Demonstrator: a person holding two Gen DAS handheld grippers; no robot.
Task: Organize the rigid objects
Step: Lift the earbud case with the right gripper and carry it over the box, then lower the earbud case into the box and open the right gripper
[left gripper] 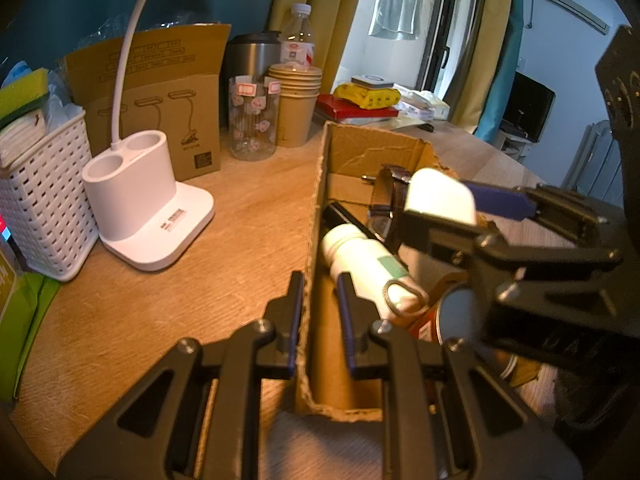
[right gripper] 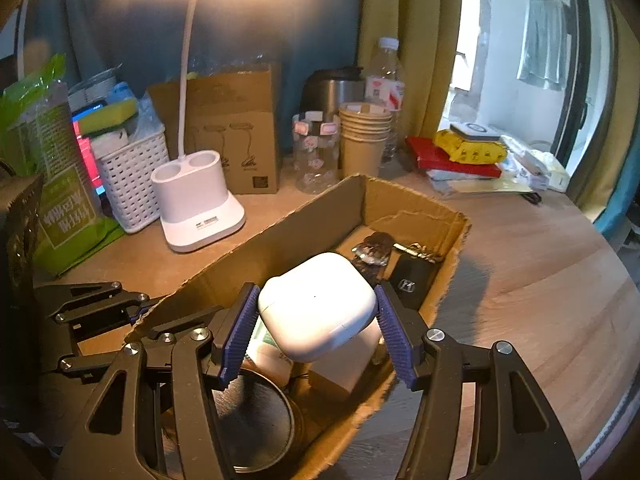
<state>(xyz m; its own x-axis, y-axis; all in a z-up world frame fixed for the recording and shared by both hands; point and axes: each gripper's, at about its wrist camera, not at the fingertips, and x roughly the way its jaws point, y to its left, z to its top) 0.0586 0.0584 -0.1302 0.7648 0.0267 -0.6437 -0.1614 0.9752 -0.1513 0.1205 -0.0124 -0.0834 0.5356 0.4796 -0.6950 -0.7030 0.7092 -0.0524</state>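
Observation:
An open cardboard box (left gripper: 316, 208) lies on the wooden desk. My left gripper (left gripper: 321, 304) is shut on its near left wall, one finger outside and one inside. My right gripper (right gripper: 316, 298) is shut on a white rounded earbud case (right gripper: 316, 308) and holds it above the box's inside; the left wrist view shows the case (left gripper: 440, 196) over the box's middle. In the box lie a white bottle (left gripper: 360, 258), a wristwatch (right gripper: 372, 252), a black car key (right gripper: 408, 280), a dark round tin (right gripper: 248, 420) and a small white block (right gripper: 344, 368).
A white desk lamp base (left gripper: 136, 200) and a white basket (left gripper: 40, 200) stand left of the box. Behind are a brown carton (left gripper: 160, 92), a glass jar (left gripper: 252, 120), stacked paper cups (left gripper: 294, 108), a steel kettle (left gripper: 252, 56) and a water bottle (left gripper: 298, 36). Red book with yellow pack (right gripper: 460, 152) back right.

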